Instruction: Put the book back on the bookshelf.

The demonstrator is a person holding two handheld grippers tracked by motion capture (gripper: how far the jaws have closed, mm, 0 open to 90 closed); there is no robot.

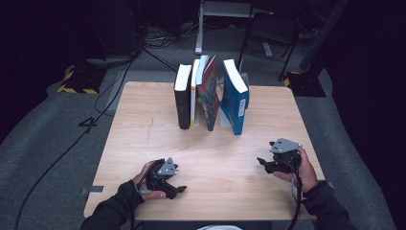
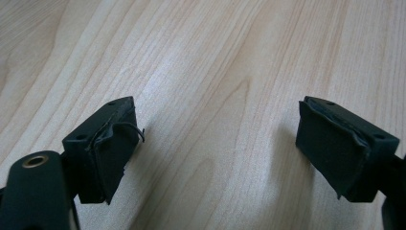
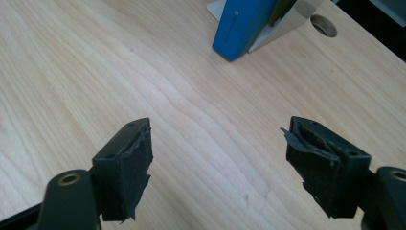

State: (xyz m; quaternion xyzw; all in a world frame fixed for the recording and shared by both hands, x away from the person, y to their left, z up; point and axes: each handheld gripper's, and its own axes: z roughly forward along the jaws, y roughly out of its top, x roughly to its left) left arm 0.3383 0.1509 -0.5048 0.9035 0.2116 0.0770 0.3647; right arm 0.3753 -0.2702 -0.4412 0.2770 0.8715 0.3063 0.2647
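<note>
left claw [image 1: 181,189]: wide open, empty | right claw [image 1: 261,161]: wide open, empty | nearest: blue book [image 1: 234,98], well apart

Grey carpet floor [image 1: 57,143], dark room, cables [image 1: 110,91]

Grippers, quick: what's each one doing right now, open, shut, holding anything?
Left gripper: open, holding nothing, over bare table.
Right gripper: open, holding nothing, short of the blue book.

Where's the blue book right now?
In the high view the blue book stands at the right end of the book row at the table's far edge, beside the colourful book.
</note>
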